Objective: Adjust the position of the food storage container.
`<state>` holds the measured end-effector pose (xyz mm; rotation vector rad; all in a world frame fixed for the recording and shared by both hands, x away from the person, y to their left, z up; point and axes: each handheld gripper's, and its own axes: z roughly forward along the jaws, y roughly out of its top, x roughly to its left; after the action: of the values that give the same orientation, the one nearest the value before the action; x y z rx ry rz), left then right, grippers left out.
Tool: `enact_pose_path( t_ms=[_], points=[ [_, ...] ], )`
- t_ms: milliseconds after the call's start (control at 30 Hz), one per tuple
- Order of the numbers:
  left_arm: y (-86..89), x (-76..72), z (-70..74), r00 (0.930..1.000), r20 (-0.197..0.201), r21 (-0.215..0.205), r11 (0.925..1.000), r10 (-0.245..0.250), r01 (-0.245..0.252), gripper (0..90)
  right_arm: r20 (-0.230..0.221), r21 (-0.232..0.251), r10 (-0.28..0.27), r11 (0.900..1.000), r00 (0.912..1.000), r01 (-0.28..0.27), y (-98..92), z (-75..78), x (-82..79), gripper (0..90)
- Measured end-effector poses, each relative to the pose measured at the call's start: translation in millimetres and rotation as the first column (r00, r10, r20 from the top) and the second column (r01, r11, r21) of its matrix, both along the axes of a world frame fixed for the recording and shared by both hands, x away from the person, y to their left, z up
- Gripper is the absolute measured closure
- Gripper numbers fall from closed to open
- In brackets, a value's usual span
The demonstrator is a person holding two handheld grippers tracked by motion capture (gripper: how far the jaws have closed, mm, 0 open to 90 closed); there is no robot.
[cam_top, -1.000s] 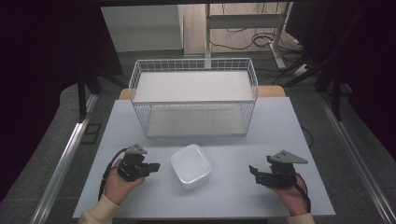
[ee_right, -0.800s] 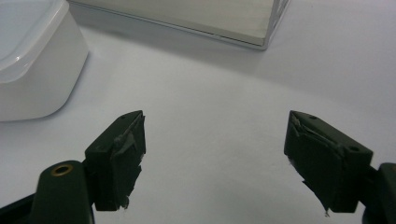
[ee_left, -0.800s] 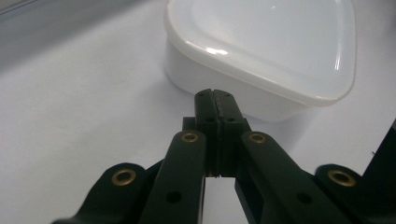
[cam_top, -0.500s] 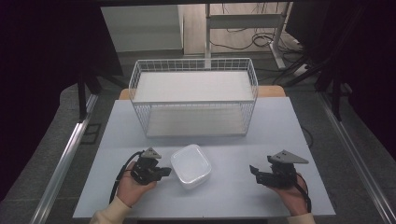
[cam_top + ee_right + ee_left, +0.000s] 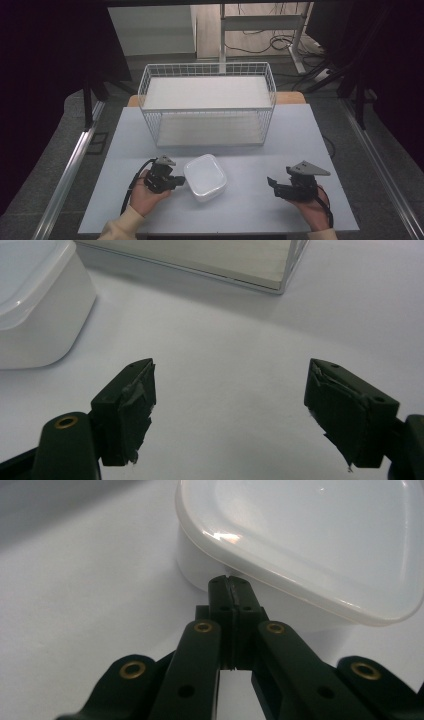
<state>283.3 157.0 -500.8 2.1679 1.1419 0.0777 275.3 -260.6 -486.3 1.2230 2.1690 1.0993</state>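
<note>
A white lidded plastic container sits on the pale table, front centre; it is also in the left gripper view and at the left edge of the right gripper view. My left gripper is shut, jaws pressed together with nothing between them, its tips right at the container's near side wall, under the lid's rim. My right gripper rests at the front right, well clear of the container, jaws wide open over bare table.
A white wire basket with a pale board inside stands at the back centre of the table; its corner shows in the right gripper view. The table's front edge lies just below both hands. Dark floor and a metal rail flank the table.
My left gripper has slid rightward across the table toward the container and now sits against its left side. The right gripper and container have not moved.
</note>
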Motion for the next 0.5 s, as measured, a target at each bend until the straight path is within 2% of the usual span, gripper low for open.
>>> enact_pose_path(
  t_ms=[200, 500],
  points=[
    [-5.6, 8.4, 2.5, 0.9999, 0.012, 0.01, 0.9999, 0.006, -0.006, 90.0, -0.001, 0.0, 0.0, 1.0, 1.0, 0.0, 0.1, -0.3, 0.1, 20.7],
    [-18.7, 29.1, 4.6, 0.9999, 0.01, 0.016, 0.9999, 0.007, -0.007, 90.0, 0.003, 0.001, -0.003, 1.0, 1.0, 0.003, -0.9, 0.7, 0.0, 20.7]
  ],
)
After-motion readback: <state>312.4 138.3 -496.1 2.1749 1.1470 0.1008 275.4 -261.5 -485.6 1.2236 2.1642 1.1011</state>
